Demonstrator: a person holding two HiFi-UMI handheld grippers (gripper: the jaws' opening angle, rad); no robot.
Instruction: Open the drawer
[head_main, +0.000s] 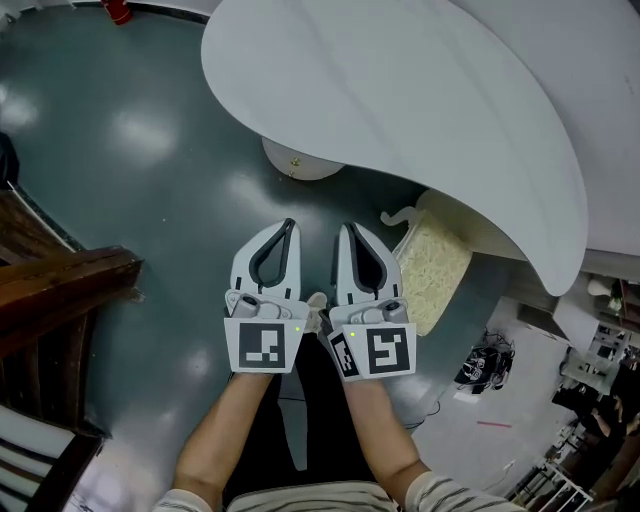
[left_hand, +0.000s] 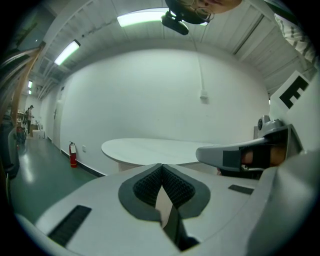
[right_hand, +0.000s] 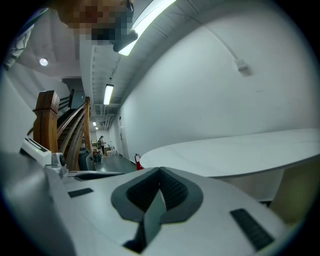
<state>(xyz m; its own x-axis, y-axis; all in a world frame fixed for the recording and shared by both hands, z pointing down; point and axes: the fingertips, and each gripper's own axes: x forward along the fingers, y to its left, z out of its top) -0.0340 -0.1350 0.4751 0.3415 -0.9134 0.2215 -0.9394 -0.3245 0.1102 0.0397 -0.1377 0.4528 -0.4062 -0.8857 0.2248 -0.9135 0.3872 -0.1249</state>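
Observation:
In the head view two bare forearms hold both grippers side by side over a dark green floor, pointing toward a white oval table (head_main: 420, 100). My left gripper (head_main: 290, 224) is shut, with nothing between its jaws. My right gripper (head_main: 346, 229) is shut and empty too. In the left gripper view the dark ribbed pads of the left gripper (left_hand: 161, 166) meet at the tip, and the right gripper's side (left_hand: 240, 155) shows at the right. In the right gripper view the right gripper (right_hand: 160, 170) is closed the same way. No drawer is plain in any view.
A cream textured box (head_main: 432, 262) sits on the floor under the table's edge, right of the grippers. The table's round pedestal (head_main: 300, 160) stands ahead. Dark wooden stairs (head_main: 60, 290) fill the left. A red fire extinguisher (left_hand: 73, 154) stands by the far wall. Clutter lies at lower right (head_main: 490, 365).

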